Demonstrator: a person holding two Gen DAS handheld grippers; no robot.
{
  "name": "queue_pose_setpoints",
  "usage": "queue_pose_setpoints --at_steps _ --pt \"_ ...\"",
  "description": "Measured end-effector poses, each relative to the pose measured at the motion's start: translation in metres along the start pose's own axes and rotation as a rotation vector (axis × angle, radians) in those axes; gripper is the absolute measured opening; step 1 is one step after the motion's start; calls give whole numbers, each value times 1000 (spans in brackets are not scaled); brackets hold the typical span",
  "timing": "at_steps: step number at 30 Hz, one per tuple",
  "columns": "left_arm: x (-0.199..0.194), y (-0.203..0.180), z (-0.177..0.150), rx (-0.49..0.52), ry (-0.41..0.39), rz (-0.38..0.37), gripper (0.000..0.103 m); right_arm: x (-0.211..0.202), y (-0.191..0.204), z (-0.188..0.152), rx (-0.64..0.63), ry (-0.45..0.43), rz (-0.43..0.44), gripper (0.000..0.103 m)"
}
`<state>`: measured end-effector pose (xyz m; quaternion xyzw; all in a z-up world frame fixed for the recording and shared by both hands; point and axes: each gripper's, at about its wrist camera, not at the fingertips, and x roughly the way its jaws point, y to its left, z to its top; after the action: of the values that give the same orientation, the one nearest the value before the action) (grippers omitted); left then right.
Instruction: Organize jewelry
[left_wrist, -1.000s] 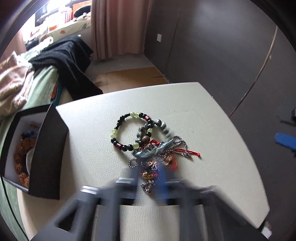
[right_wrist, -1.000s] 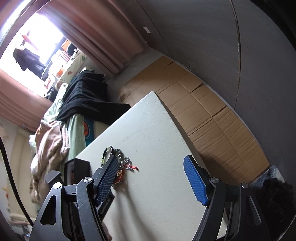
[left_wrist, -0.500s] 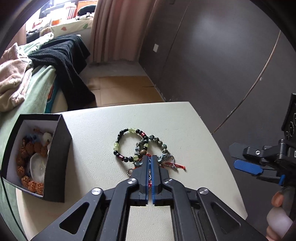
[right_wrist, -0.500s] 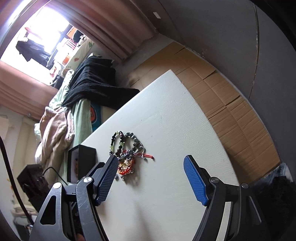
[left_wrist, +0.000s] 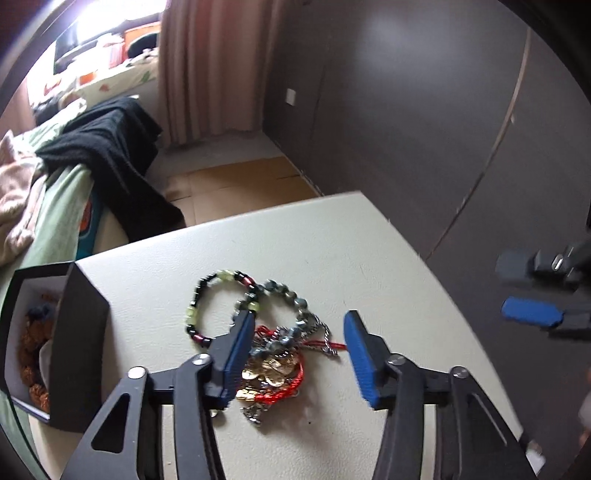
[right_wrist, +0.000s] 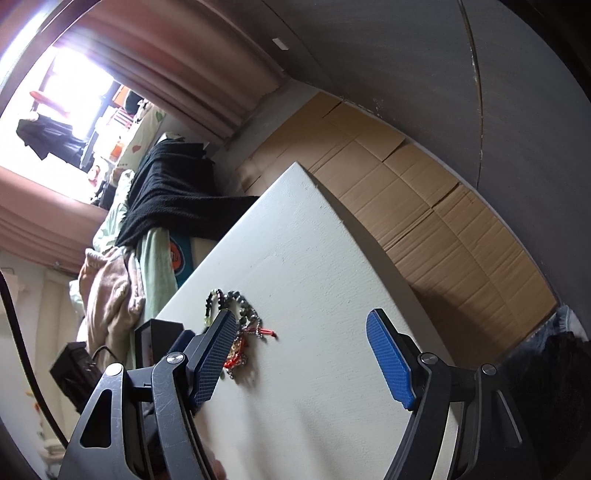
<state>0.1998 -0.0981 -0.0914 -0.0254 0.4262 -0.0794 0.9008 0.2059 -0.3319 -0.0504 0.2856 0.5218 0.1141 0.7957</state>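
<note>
Left wrist view. The left gripper (left_wrist: 299, 343) hangs over the white table (left_wrist: 332, 251) with its blue-padded fingers (left_wrist: 360, 356) spread apart, holding nothing. Between and just beyond them lies the jewelry pile (left_wrist: 273, 354) — gold coin charms, a red cord and a silver chain tangled together. A beaded bracelet (left_wrist: 212, 304) of black, pale-green and dark-red beads lies at the pile's far left, overlapping a grey-bead strand (left_wrist: 295, 302); the left finger hides part of the tangle. At the table's left edge stands an open black box (left_wrist: 79, 343) with a white interior holding orange-brown beads (left_wrist: 31, 354). At far right, off the table, the right gripper (left_wrist: 532, 312) appears blurred. A bed with a black garment (left_wrist: 107, 158) lies beyond the table.

Right wrist view. The right gripper (right_wrist: 301, 356) is likewise wide apart and empty, held above the table's (right_wrist: 317, 258) near part. The jewelry pile (right_wrist: 240, 332) sits near the left finger's tip, partly hidden behind it, with the black box (right_wrist: 153, 343) further left at the table edge. Brown cardboard sheets (right_wrist: 424, 206) cover the floor to the right.
</note>
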Motion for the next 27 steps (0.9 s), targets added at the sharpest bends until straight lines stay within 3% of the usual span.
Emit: queue_pose_setpoints --at_steps 1,3,5,10,11,20,27 --pt "4 -1 -2 12 13 8 46 -1 -1 1 2 -2 2 75" --pt "13 -1 -6 29 44 36 33 -2 -1 2 3 -4 6 75" --pt "16 1 -10 35 48 65 29 -4 -2 1 5 -5 6 75" --pt "10 8 -15 22 55 43 21 -5 -3 3 8 -10 4 75" --pt "8 8 -16 29 58 41 13 -5 -3 3 8 -11 3 75" --pt "-11 37 -16 -89 73 -38 10 10 13 -2 -35 28 23 75" --pt "-42 68 -5 -225 13 -106 9 40 41 -18 -100 109 49 71"
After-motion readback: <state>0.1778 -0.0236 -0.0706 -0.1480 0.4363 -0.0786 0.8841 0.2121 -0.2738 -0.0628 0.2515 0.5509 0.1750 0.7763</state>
